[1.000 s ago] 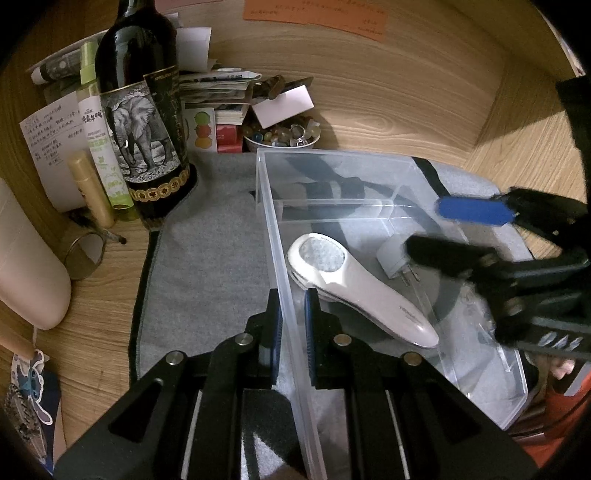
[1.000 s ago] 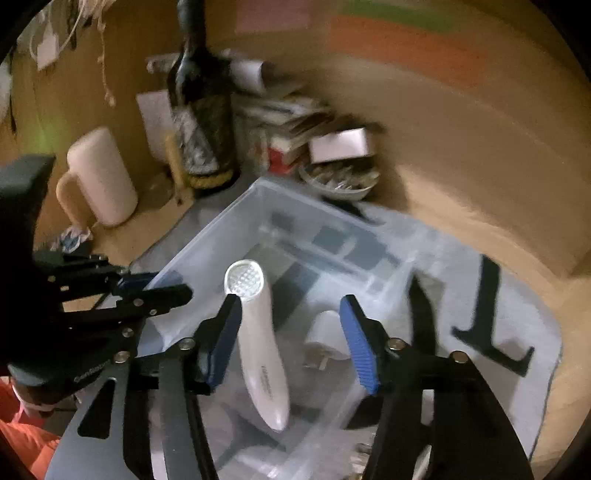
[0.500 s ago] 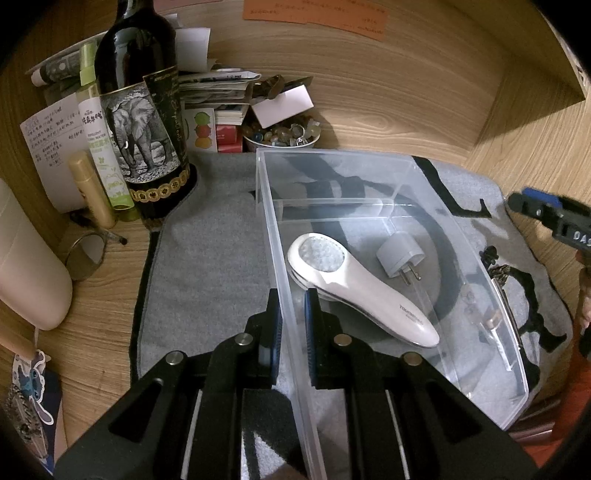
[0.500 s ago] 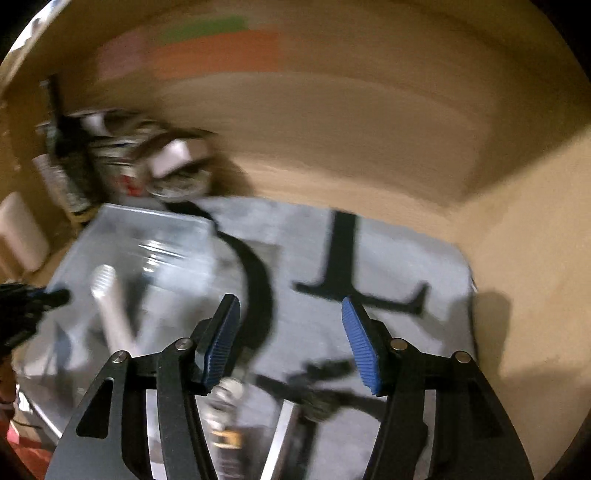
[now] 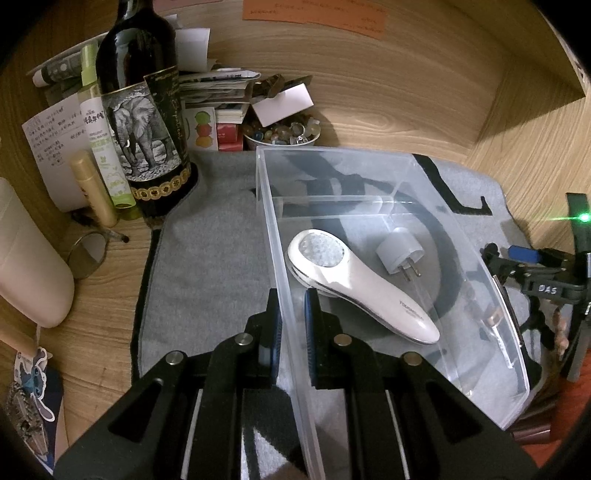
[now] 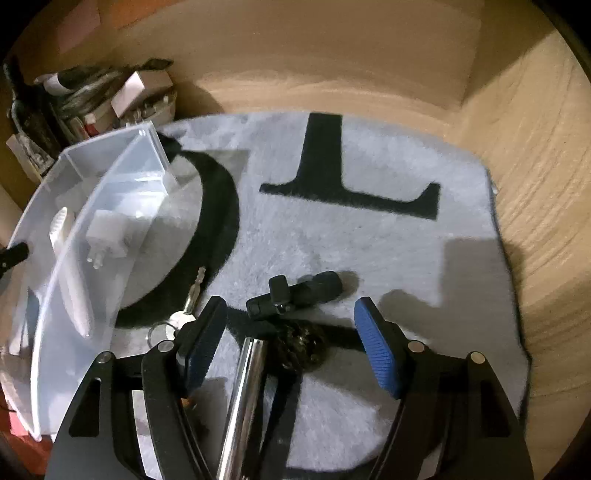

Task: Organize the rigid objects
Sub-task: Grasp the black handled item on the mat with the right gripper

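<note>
Left wrist view is showing my left tool [image 5: 291, 325] clamping the near wall of the clear plastic bin [image 5: 491, 295], one pad outside and one inside. Inside the bin, a white handheld device [image 5: 365, 291] is lying on the floor with grey lettering on its handle, too small for me to read. Just beside it a white plug adapter [image 5: 400, 251] is resting with its prongs pointing toward the near right. The bin is sitting on a grey mat [image 5: 207, 258] with big black letters, on the wooden table [image 5: 103, 295].

Past the mat's far left corner a dark wine bottle [image 5: 144, 122] with an elephant label is standing among a green spray bottle [image 5: 103, 147], a gold tube [image 5: 94, 194], handwritten notes, boxes and a bowl of stones [image 5: 282, 131]. An orange note [image 5: 314, 14] is hanging on the back wall.

My right tool [image 6: 291, 332] is pointing steeply down over the mat to the right of the bin; its jaws have just been opening and are standing wide, gripping nothing. Between them a black clip-like gadget [image 6: 295, 293] is lying on the mat, with a shiny metal rod [image 6: 243, 391] and a dark lumpy thing [image 6: 306, 345] close below it. A key on a ring [image 6: 184, 314] is lying against the bin's outer wall, just beside the left blue pad [image 6: 201, 350]. From the left camera, that tool's body is reading "DAS".
</note>
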{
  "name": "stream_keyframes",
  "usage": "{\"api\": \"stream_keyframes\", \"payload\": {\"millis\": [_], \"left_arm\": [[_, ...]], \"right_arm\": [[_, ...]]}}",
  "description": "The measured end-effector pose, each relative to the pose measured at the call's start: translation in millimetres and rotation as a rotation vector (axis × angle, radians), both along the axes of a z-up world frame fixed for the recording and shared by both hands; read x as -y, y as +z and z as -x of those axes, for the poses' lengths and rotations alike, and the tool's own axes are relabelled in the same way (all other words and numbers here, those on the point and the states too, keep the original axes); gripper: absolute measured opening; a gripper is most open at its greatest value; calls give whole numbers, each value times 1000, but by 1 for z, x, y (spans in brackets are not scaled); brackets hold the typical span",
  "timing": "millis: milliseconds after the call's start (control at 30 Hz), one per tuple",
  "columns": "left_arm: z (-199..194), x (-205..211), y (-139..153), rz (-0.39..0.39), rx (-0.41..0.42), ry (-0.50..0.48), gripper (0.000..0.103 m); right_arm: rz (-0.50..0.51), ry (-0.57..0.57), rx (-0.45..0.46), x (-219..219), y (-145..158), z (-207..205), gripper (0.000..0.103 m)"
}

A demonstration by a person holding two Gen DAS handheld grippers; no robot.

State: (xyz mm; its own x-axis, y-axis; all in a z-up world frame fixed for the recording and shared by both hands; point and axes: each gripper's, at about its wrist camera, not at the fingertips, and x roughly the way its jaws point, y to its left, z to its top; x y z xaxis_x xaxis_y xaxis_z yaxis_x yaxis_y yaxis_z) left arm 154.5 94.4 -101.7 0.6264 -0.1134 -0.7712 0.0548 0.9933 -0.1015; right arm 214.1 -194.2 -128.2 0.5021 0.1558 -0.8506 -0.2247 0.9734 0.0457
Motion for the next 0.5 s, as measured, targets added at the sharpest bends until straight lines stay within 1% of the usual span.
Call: {"api": "stream_keyframes", "payload": {"millis": [133,233,300,500], "left_arm": [[1,1,-1,0,2,4,10],[1,0,-1,2,-2,6,10],[0,0,-2,6,-6,7,10],[-1,-2,-2,9,-7,7,10]], "right_arm": [[-27,-8,-59,3,-16,-12,68],[-11,-5,-40,1,-17,-13,68],[1,-5,-28,0,-16,-14,57],[4,3,-8,1,-13,-11,54]]}}
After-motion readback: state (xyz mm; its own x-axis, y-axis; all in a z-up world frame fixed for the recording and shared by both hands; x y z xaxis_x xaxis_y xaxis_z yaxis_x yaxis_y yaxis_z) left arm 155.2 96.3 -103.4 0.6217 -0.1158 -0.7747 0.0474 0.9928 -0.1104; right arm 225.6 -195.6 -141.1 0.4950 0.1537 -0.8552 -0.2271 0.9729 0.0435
